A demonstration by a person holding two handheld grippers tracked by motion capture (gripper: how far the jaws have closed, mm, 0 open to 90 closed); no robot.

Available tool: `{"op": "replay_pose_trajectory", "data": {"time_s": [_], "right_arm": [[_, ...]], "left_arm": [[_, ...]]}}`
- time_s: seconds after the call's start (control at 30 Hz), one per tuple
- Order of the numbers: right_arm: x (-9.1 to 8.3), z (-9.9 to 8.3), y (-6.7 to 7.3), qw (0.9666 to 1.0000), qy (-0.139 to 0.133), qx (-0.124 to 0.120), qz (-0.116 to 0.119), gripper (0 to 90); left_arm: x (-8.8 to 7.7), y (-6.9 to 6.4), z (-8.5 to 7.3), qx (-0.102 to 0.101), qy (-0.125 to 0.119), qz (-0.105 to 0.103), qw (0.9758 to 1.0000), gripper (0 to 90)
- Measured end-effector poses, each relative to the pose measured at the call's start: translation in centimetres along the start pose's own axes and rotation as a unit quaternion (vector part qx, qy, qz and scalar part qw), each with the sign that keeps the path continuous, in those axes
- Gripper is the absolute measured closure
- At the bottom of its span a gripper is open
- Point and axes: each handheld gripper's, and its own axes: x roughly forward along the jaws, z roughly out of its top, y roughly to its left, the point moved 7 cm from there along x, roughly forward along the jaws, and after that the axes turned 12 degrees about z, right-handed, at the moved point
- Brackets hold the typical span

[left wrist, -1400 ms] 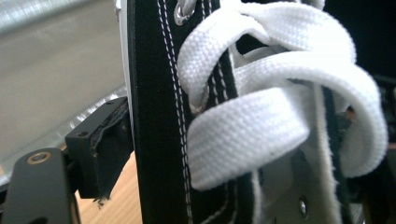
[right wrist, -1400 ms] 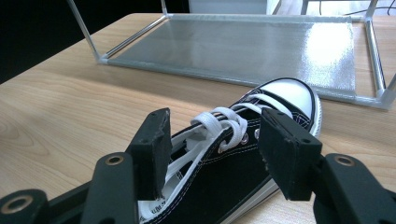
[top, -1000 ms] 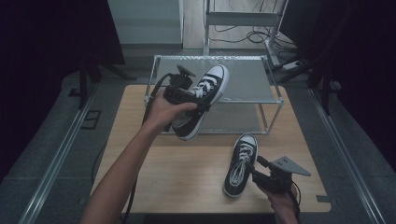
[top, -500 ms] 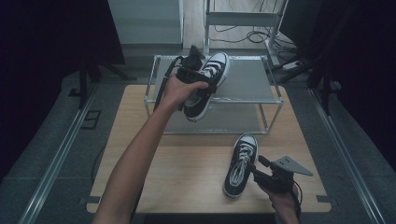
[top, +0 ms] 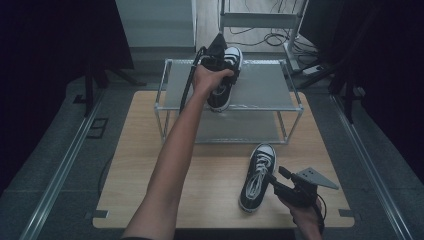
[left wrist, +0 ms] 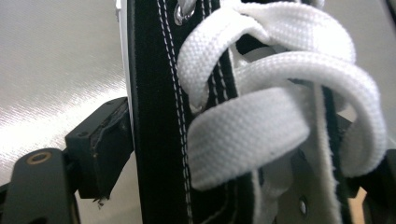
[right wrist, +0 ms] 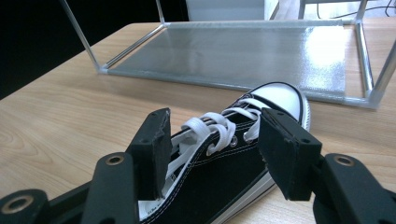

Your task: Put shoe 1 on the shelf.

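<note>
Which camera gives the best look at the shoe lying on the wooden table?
The high view: the whole shoe on the table shows from above, toe toward the rack. The right gripper view shows its laces and white toe close up, between the fingers. The left gripper view shows the other shoe.

Wooden table (top: 150, 200) bearing rack (top: 290, 102), sneaker (top: 256, 175)

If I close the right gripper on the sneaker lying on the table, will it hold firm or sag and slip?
The sneaker looks like soft canvas, so its upper will probably squash between the right gripper's open jaws. Its rubber sole should stay stiff, so the toe likely won't droop much. The loose white laces may snag or slide under a pad.
</note>
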Motion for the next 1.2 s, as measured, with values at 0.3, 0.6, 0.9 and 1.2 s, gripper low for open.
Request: {"op": "replay_pose_trajectory", "data": {"time_s": [0.3,0.6,0.9,1.2], "right_arm": [[-0.5,0.2,-0.5,1.0000,-0.005,0.006,-0.003,44.8],[-0.5,0.2,-0.7,0.9999,-0.005,0.011,-0.006,44.9],[-0.3,0.0,-0.8,0.9999,-0.001,0.008,-0.009,44.9],[-0.1,-0.1,-0.8,0.9999,0.002,0.008,-0.009,44.9]], "left_arm": [[1.3,0.4,2.0,-0.038,0.013,0.022,0.9990,16.2],[2.6,1.1,2.6,-0.055,0.030,0.037,0.9973,16.0],[3.6,1.6,2.7,-0.073,0.044,0.053,0.9950,15.6],[4.1,1.7,2.6,-0.077,0.046,0.051,0.9946,15.3]]}}
